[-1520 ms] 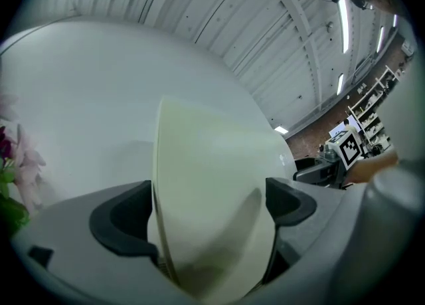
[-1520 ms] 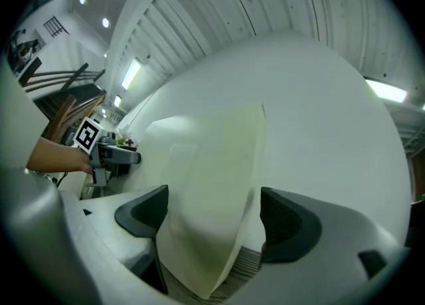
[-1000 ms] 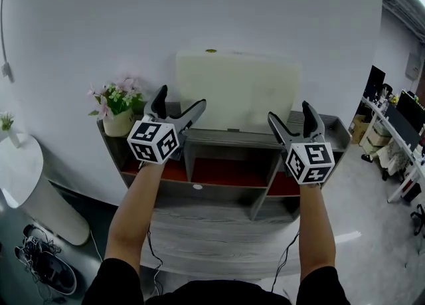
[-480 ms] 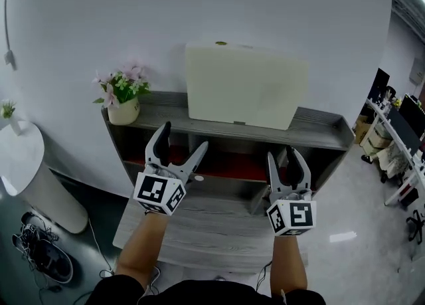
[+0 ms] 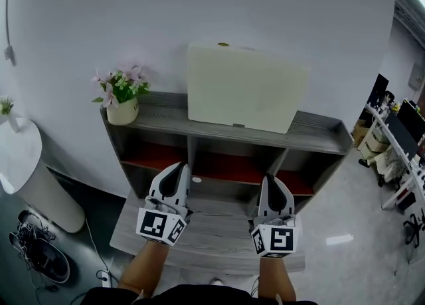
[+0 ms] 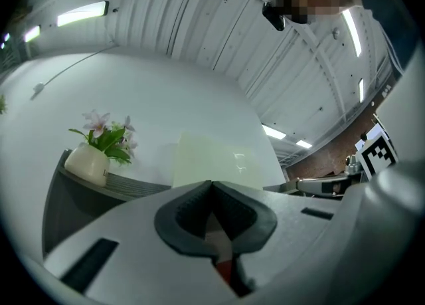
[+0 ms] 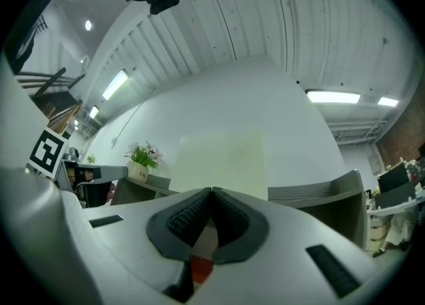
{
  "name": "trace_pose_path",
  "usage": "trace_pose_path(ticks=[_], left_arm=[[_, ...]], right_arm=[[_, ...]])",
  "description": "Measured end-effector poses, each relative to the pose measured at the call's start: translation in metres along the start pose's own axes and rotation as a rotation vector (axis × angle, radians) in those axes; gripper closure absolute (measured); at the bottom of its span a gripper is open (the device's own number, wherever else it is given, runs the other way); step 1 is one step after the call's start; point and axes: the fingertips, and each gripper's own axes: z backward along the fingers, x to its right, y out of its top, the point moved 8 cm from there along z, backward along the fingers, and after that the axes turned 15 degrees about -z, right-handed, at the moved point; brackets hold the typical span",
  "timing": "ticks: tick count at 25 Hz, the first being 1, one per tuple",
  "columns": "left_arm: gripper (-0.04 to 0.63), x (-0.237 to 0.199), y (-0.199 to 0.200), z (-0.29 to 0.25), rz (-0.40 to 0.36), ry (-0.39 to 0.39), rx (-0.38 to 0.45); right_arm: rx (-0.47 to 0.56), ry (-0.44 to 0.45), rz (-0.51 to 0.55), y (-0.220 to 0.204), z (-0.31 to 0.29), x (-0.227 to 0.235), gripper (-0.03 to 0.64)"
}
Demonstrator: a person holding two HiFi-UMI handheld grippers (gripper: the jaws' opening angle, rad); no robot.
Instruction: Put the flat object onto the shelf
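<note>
The flat object, a pale cream board (image 5: 247,88), stands upright on the top of the grey shelf (image 5: 319,136), leaning against the white wall. It also shows in the left gripper view as the cream board (image 6: 216,161) and in the right gripper view as the cream board (image 7: 222,161). My left gripper (image 5: 179,171) is shut with nothing between its jaws, low in front of the shelf's left bay. My right gripper (image 5: 273,184) is shut and empty too, in front of the right bay. Both are well below and clear of the board.
A cream pot of pink flowers (image 5: 121,95) stands at the shelf's left end. A lower grey ledge (image 5: 212,230) juts out under the grippers. A white round pedestal (image 5: 30,177) and dark shoes (image 5: 36,257) are at the left; office desks (image 5: 398,157) are at the right.
Both grippers have drawn back and down from the board on the shelf top to the lower shelf front, and their jaws have gone from wide apart to shut. The board stays on the shelf.
</note>
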Motion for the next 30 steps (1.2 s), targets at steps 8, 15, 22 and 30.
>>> trace_pose_path(ticks=[8, 15, 22, 30], left_arm=[[0.589, 0.006, -0.019, 0.007, -0.027, -0.004, -0.083], [0.588, 0.001, -0.02, 0.01, -0.051, 0.005, -0.095], [0.588, 0.005, -0.022, 0.016, -0.047, 0.017, -0.107], [0.588, 0.01, -0.023, 0.019, -0.041, 0.007, -0.113]], right_arm=[[-0.046, 0.008, 0.081, -0.025, 0.001, -0.014, 0.592], [-0.047, 0.023, 0.104, -0.026, 0.001, -0.018, 0.594], [-0.037, 0.015, 0.118, -0.028, 0.004, -0.014, 0.594], [-0.023, 0.024, 0.114, -0.028, 0.012, -0.017, 0.594]])
